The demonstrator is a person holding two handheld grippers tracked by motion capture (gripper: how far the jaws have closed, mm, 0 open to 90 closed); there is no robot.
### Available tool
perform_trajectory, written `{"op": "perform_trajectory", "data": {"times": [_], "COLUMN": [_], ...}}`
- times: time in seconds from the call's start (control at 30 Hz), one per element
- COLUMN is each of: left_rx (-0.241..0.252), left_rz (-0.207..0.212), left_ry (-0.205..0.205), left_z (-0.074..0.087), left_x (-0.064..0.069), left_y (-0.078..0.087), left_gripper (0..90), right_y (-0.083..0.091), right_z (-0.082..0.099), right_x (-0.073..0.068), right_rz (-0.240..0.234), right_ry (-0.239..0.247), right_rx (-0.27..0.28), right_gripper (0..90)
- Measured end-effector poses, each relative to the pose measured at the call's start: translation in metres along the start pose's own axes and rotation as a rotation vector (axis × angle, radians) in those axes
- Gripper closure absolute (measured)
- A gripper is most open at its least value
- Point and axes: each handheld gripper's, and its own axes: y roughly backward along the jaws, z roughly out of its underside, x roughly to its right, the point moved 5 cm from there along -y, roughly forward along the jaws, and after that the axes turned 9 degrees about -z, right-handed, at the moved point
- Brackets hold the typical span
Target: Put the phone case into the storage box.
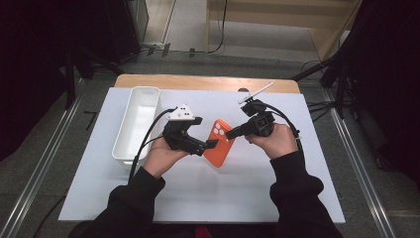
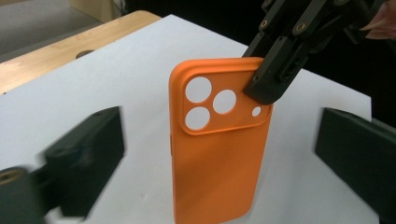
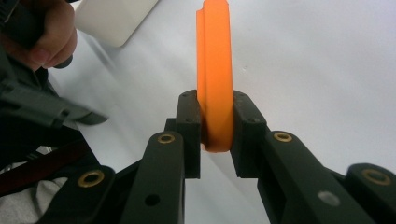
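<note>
orange phone case (image 1: 218,143) sits mid-table on the white sheet (image 1: 208,198), camera-cutout end toward the far side, between both grippers. right gripper (image 1: 232,133) is clamped on the case's top edge near the cutouts; in the right gripper view both pads (image 3: 189,126) press the thin orange rim (image 3: 215,84) from either side, so it holds the case. in the left gripper view the case (image 2: 219,154) stands upright with 3 round lens holes and 1 small hole, the right gripper's jaw tip (image 2: 271,79) biting its upper right corner. left gripper (image 1: 210,145) is spread wide, its 2 jaws standing apart on either side of the case and not touching it, near jaw blurred. white bin (image 1: 137,124) lies well left of the case along the sheet's left side. a white pen-like stick (image 1: 256,92) lies at the far edge beyond the right gripper. wood table edge (image 1: 208,82) shows behind the sheet. dark sleeves come in from the bottom.
</note>
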Motion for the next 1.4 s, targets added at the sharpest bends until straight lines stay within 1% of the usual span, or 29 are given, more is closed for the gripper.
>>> {"op": "perform_trajectory", "data": {"times": [0.13, 0.23, 0.37, 0.4, 0.43, 0.47, 0.5, 0.53, 0.6, 0.63, 0.7, 0.73, 0.77, 0.83, 0.9, 0.97, 1.07, 1.1, 1.13, 1.27, 1.33, 1.4], "left_rx": [-0.012, -0.012, -0.016, -0.016, -0.016, -0.013, -0.013, -0.011, -0.010, 0.005, 0.021, 0.020, 0.018, 0.011, 0.011, 0.009, 0.010, 0.007, 0.012, 0.019, 0.007, 0.006], "left_rz": [-0.011, -0.015, -0.016, -0.023, -0.023, -0.041, -0.041, -0.045, -0.049, -0.050, -0.053, -0.053, -0.062, -0.071, -0.076, -0.080, -0.085, -0.089, -0.097, -0.106, -0.115, -0.122], "left_ry": [-0.013, -0.017, -0.030, -0.035, -0.035, -0.036, -0.036, -0.023, -0.017, -0.001, 0.012, 0.011, 0.009, -0.006, -0.011, -0.018, -0.018, -0.024, -0.020, -0.016, -0.025, -0.023], "left_z": [0.001, 0.002, 0.003, 0.003, 0.003, 0.003, 0.003, 0.003, 0.003, 0.002, 0.003, 0.003, 0.003, 0.004, 0.004, 0.005, 0.005, 0.005, 0.005, 0.005, 0.006, 0.006], "left_x": [0.001, 0.002, 0.008, 0.009, 0.009, 0.011, 0.011, 0.013, 0.013, 0.014, 0.013, 0.013, 0.013, 0.013, 0.015, 0.016, 0.017, 0.017, 0.018, 0.018, 0.020, 0.021], "left_y": [-0.002, -0.003, -0.006, -0.007, -0.007, -0.009, -0.009, -0.010, -0.011, -0.011, -0.011, -0.011, -0.012, -0.012, -0.013, -0.014, -0.015, -0.015, -0.016, -0.017, -0.018, -0.019], "left_gripper": [0.0, 0.0, 0.0, 0.0, 0.0, 0.0, 0.0, 0.0, 0.0, 0.0, 0.0, 0.0, 0.0, 0.0, 0.0, 0.0, 0.0, 0.0, 0.0, 0.0, 0.0, 0.0], "right_y": [-0.001, -0.001, 0.001, 0.001, 0.001, 0.001, 0.001, 0.001, 0.001, 0.001, 0.001, 0.001, 0.000, 0.000, 0.000, -0.001, -0.002, -0.002, -0.003, -0.005, -0.005, -0.006], "right_z": [-0.001, -0.001, -0.001, -0.001, -0.001, -0.001, 0.000, 0.000, 0.000, 0.000, 0.000, 0.000, 0.000, 0.000, -0.001, -0.001, -0.001, -0.001, 0.000, 0.000, 0.000, -0.001], "right_x": [0.000, 0.000, 0.000, 0.000, 0.000, -0.001, -0.001, -0.002, -0.002, -0.002, -0.003, -0.003, -0.003, -0.003, -0.003, -0.004, -0.004, -0.004, -0.003, -0.004, -0.004, -0.004], "right_rz": [0.006, 0.004, 0.002, 0.001, 0.000, -0.001, 0.000, 0.002, 0.003, 0.005, 0.008, 0.010, 0.011, 0.010, 0.011, -0.001, -0.002, 0.001, 0.006, 0.005, 0.007, 0.000], "right_ry": [0.017, 0.015, 0.005, 0.005, 0.003, 0.000, -0.002, -0.003, -0.006, -0.004, 0.002, 0.000, 0.000, 0.001, 0.000, -0.002, -0.004, -0.004, -0.007, -0.008, -0.005, -0.012], "right_rx": [0.004, 0.009, 0.017, 0.018, 0.018, 0.017, 0.017, 0.019, 0.018, 0.016, 0.014, 0.016, 0.016, 0.017, 0.017, 0.020, 0.021, 0.020, 0.012, 0.011, 0.014, 0.017], "right_gripper": [74.5, 74.4, 74.5, 74.4, 74.4, 74.5, 74.5, 74.5, 74.4, 74.4, 74.4, 74.4, 74.4, 74.4, 74.4, 74.4, 74.4, 74.4, 74.4, 74.4, 74.4, 74.4]}}
